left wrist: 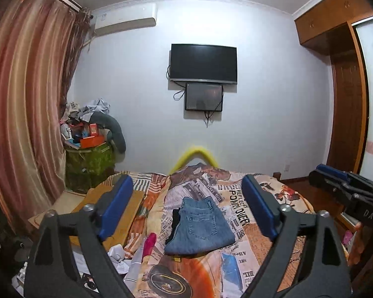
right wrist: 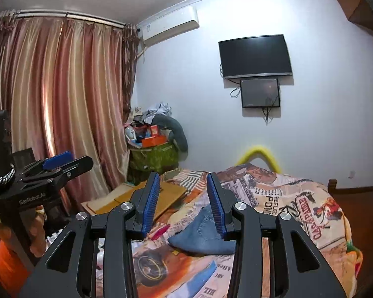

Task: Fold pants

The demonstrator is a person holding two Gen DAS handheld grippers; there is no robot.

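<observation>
A pair of blue jeans (left wrist: 199, 226) lies folded into a compact rectangle on the patterned bedspread (left wrist: 238, 198), back pocket up. A dark garment (left wrist: 174, 221) sticks out from under its left side. My left gripper (left wrist: 191, 206) is wide open and empty, held above and in front of the jeans. My right gripper (right wrist: 184, 203) is open with a narrower gap and empty; the jeans (right wrist: 201, 236) show below its right finger. The right gripper also shows at the right edge of the left wrist view (left wrist: 340, 186). The left gripper shows at the left of the right wrist view (right wrist: 59, 164).
Flat cardboard (left wrist: 116, 206) lies on the bed's left side. A pink object (left wrist: 149, 245) and white papers (left wrist: 119, 255) lie near the front left. A cluttered green box (left wrist: 92, 161) stands by the curtain (left wrist: 24, 114). A TV (left wrist: 203, 63) hangs on the far wall. A wooden wardrobe (left wrist: 345, 99) stands right.
</observation>
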